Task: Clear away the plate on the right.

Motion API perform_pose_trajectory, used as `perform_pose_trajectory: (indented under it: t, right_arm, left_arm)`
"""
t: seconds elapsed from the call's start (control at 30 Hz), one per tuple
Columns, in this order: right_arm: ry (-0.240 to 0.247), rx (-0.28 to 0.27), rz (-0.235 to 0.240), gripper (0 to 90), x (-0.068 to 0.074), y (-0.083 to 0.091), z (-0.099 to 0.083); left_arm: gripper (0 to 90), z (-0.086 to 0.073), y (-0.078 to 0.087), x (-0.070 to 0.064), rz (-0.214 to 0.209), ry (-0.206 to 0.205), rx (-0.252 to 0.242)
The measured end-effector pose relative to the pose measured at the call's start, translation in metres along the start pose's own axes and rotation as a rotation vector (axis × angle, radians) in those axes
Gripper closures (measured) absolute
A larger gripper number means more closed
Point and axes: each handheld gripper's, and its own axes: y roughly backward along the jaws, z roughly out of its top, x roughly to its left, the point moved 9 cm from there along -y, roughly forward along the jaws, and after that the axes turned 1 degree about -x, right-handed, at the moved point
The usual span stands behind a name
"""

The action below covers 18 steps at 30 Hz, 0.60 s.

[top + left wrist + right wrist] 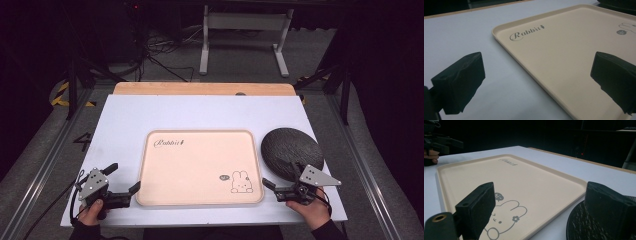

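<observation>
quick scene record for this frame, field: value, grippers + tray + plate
tray: beige tray, bare, centred on the white table
print: rabbit drawing at its near right corner
plate: dark plate right of the tray, beside its edge
left gripper: open, one jaw at the tray's near left corner
right gripper: open, between the tray's near right corner and the plate

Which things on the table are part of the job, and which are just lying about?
In play:
- beige tray, both grippers at its near corners
- left gripper, open, straddling the tray's left edge
- right gripper, open, between tray and plate
- dark plate, beside the tray

Lying about:
- wooden board at the table's far edge
</observation>
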Motion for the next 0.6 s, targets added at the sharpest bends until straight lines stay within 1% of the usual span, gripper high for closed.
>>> perform_pose_trajectory:
  t: [0.23, 0.4, 0.47, 0.6]
  right_arm:
    - [-0.003, -0.005, 0.003, 11.6, -0.0002, 0.0003, 0.0003]
    - [-0.004, -0.008, -0.006, 12.3, -0.0005, 0.0010, 0.0005]
    - [0.000, -0.007, -0.011, 14.7, -0.0003, 0.0011, 0.0007]
    - [-0.018, 0.008, 0.000, 18.3, 0.0020, 0.0009, 0.0009]
  left_arm:
    - [0.3, -0.0002, 0.0001, -0.0003, 0.000, -0.004, 0.004]
    - [0.3, -0.0002, 0.0000, -0.0003, 0.000, -0.005, 0.004]
    - [0.3, -0.0002, 0.0000, -0.0003, 0.001, -0.005, 0.004]
    - [0.3, -0.0003, 0.0000, -0.0003, 0.002, -0.004, 0.004]
